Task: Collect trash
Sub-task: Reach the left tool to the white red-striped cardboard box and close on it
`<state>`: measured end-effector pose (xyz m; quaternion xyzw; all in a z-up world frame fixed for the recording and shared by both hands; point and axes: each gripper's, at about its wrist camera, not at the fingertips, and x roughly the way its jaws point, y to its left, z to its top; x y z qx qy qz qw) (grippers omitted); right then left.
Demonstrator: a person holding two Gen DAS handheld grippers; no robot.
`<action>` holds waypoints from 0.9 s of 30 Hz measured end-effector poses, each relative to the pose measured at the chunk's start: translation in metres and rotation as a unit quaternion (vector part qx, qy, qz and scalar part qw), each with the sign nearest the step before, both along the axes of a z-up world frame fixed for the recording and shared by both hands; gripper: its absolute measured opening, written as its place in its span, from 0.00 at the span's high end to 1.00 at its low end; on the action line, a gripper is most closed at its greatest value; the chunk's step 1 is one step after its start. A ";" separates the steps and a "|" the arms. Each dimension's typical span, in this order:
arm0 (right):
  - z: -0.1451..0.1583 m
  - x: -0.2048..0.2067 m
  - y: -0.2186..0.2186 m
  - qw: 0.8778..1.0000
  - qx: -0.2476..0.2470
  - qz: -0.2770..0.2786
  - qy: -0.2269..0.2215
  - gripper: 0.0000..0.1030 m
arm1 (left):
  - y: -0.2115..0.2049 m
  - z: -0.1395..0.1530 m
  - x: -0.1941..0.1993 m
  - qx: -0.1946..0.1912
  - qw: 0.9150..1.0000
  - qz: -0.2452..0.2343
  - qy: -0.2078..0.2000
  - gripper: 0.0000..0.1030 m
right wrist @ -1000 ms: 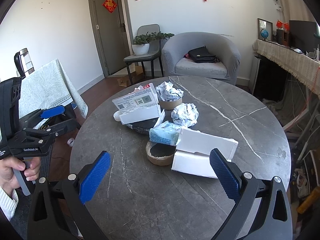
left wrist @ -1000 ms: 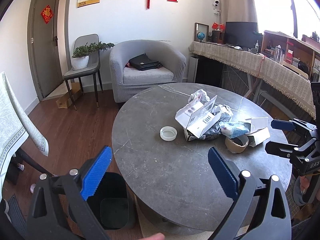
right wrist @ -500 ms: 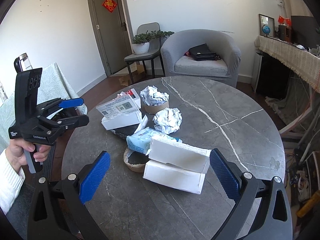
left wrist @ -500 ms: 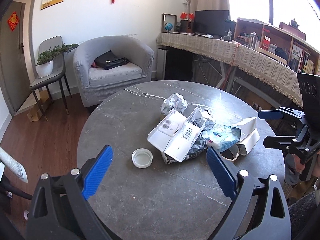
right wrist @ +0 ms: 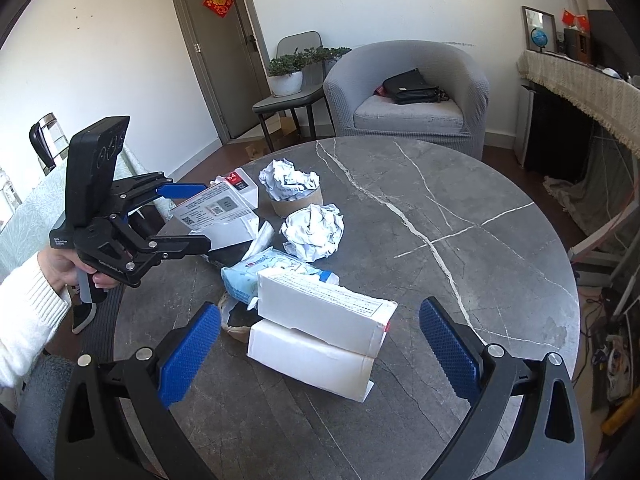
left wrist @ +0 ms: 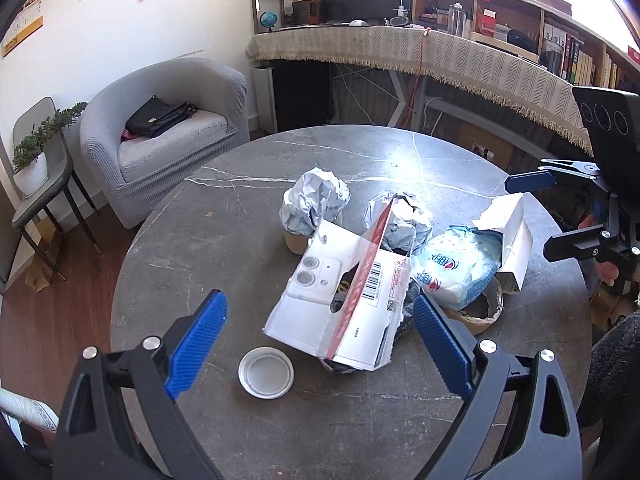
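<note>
A pile of trash lies on the round grey stone table (left wrist: 208, 240). My left gripper (left wrist: 320, 336) is open, its blue pads on either side of a torn white and red carton (left wrist: 344, 300). A white jar lid (left wrist: 266, 373) lies just in front of it. Behind the carton are two crumpled paper balls (left wrist: 312, 200), a blue tissue pack (left wrist: 456, 268) and a brown tape roll (left wrist: 480, 312). My right gripper (right wrist: 320, 344) is open, straddling a white folded box (right wrist: 320, 328). In the right wrist view the left gripper (right wrist: 180, 220) hovers by the carton (right wrist: 216, 210).
A grey armchair (left wrist: 168, 136) with a black bag stands beyond the table. A chair with a potted plant (left wrist: 32, 160) is at the left. A long cloth-covered desk (left wrist: 440, 52) runs along the right. A person's hand in a white sleeve (right wrist: 32, 304) holds the left gripper.
Both grippers have moved closer to the trash pile. The left gripper swung right, from the table edge above a bin to the carton. The right gripper advanced onto the white box.
</note>
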<state>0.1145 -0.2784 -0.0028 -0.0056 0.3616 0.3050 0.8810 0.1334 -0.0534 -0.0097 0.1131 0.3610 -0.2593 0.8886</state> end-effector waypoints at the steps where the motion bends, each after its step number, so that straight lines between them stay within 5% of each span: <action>1: -0.001 0.001 0.000 1.000 0.004 -0.007 0.005 0.03 | -0.001 0.000 0.002 -0.002 1.000 -0.002 -0.001 0.07; 8: -0.003 -0.003 0.007 0.997 0.016 -0.078 0.012 0.03 | -0.007 -0.004 0.009 -0.016 1.000 -0.017 0.007 0.09; 16: -0.011 0.005 0.020 0.991 0.012 -0.126 0.032 0.03 | -0.007 -0.010 0.016 -0.031 0.999 -0.027 0.023 0.33; 27: -0.019 0.014 0.032 0.986 0.003 -0.161 0.041 0.05 | 0.000 -0.008 0.012 -0.054 0.998 0.005 0.022 0.38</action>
